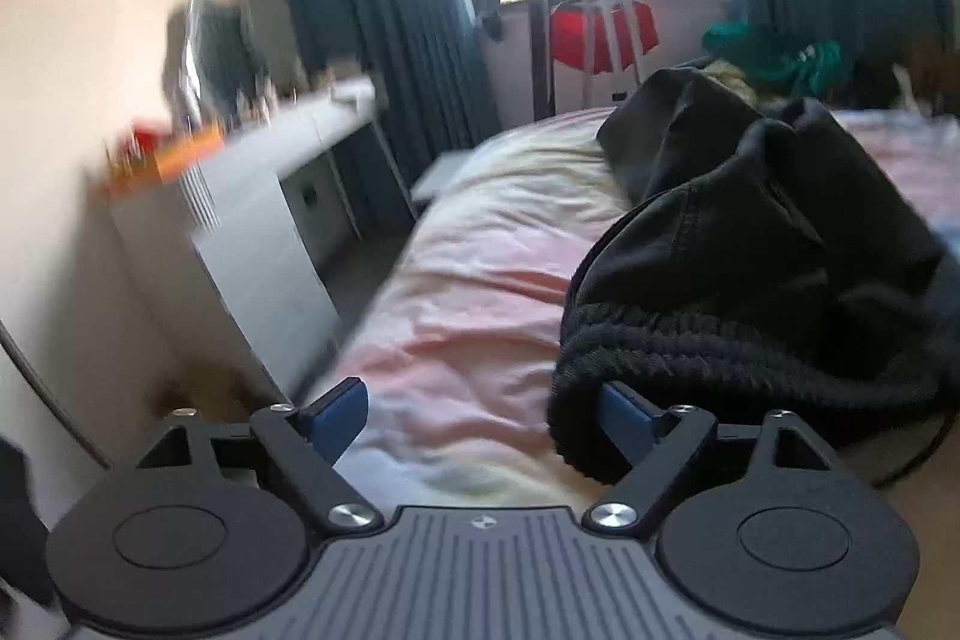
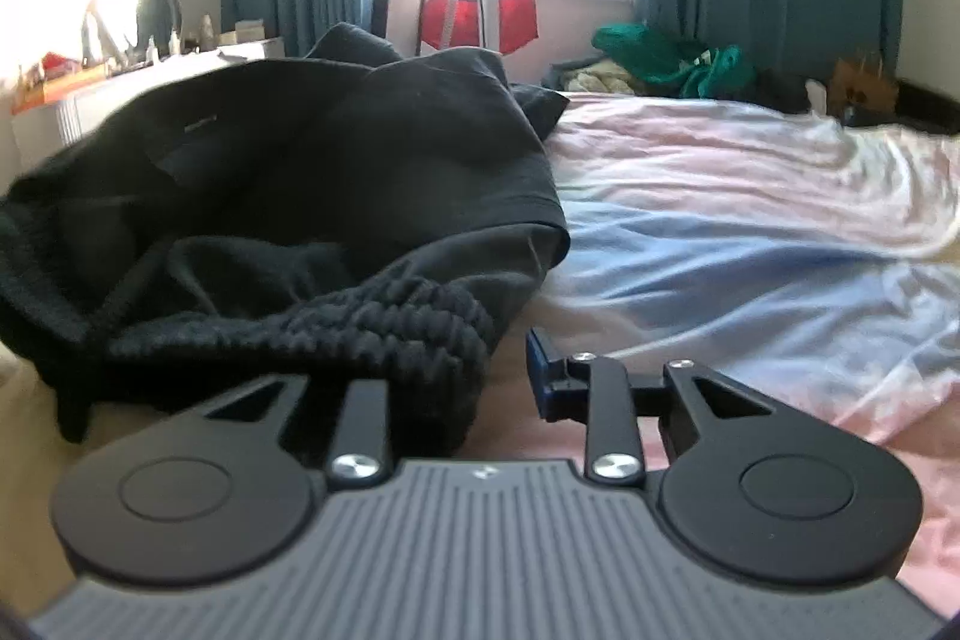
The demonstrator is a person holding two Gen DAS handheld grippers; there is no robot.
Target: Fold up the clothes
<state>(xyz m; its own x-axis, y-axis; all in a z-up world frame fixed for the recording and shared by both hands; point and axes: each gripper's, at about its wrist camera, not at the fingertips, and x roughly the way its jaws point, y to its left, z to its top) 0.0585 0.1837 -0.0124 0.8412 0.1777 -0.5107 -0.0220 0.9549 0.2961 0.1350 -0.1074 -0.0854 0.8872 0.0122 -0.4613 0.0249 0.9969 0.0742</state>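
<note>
Item: left claw (image 1: 483, 415), spread wide, blue pads apart with nothing between them; bare bed sheet (image 1: 456, 292) shows through the gap, and the right pad sits just beside the ribbed waistband (image 1: 678, 346) at 3 o'clock without pinching it. Item: white dresser (image 1: 252, 220) at 10 o'clock, well apart, cluttered on top and blurred. Item: black garment (image 2: 312, 172), the task's thing, heaped unfolded on the bed at 12 to 9 o'clock in the right wrist view, its thick ribbed band nearest the cameras and smooth dark cloth piled behind. Item: right claw (image 2: 480, 376), jaws drawn in close; the right blue pad (image 2: 540, 376) is visible, the left one hidden under the ribbed band, so whether cloth is truly pinched cannot be told, though the band lies between the fingers. Item: pink and blue sheet, rumpled, from 1 to 4 o'clock; green clothing (image 2: 672, 58) at the far end at 1 o'clock. Handling note, a judgement: take the band at two separated corners, one per claw, seat the left pads fully over the rib, then lift and draw apart to spread the piece flat first.
</note>
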